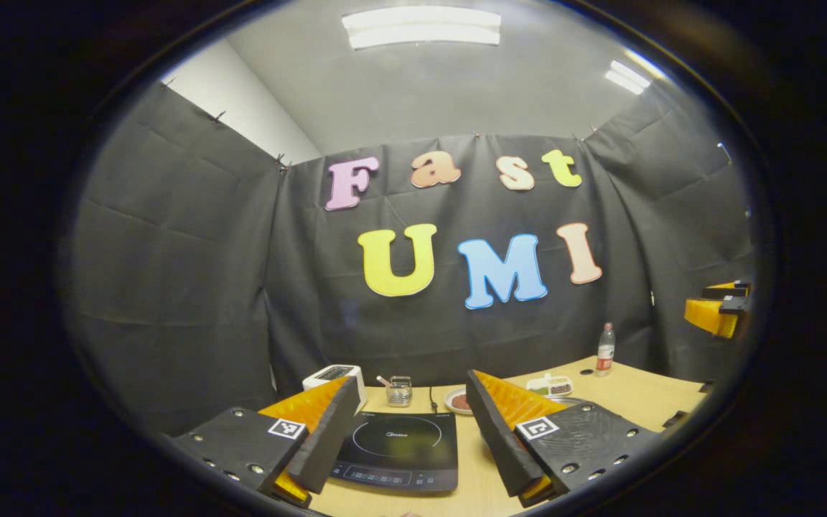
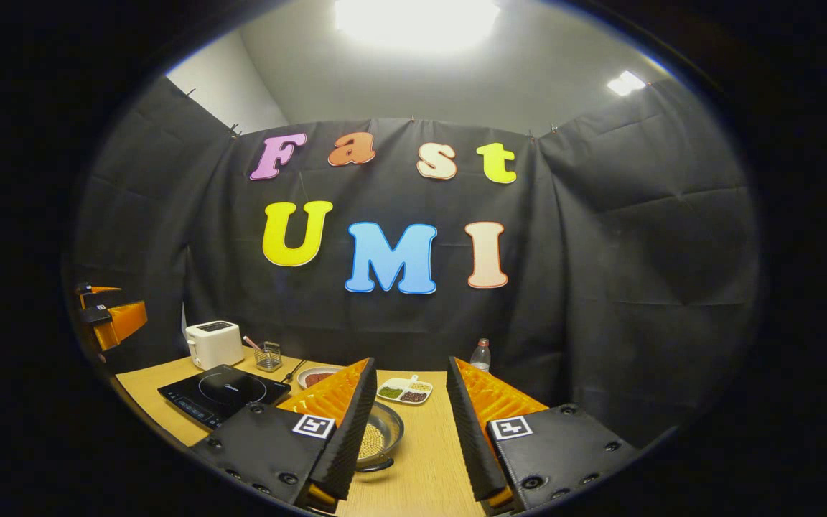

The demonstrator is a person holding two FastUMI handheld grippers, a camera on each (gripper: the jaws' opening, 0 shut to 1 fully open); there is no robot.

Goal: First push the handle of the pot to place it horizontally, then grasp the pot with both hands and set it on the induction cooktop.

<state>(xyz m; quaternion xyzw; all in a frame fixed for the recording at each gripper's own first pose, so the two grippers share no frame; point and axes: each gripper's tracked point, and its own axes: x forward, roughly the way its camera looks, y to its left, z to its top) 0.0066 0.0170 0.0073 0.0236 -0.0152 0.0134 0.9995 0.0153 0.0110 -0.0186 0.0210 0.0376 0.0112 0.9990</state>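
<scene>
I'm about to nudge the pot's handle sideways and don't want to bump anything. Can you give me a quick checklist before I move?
1. Right gripper open, holding nothing: ok.
2. Left gripper open, holding nothing: ok.
3. Pot in sight ahead of the right gripper, on the table: ok.
4. Handle's direction: cannot tell, the right gripper's finger hides much of the pot.
5. Cooktop surface bare for the pot: ok.
6. Divided dish stands apart behind the pot: ok.

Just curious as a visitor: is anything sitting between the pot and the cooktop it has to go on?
Nothing visible does. Bare table lies between the pot and the cooktop; the small plate sits farther back.
</scene>
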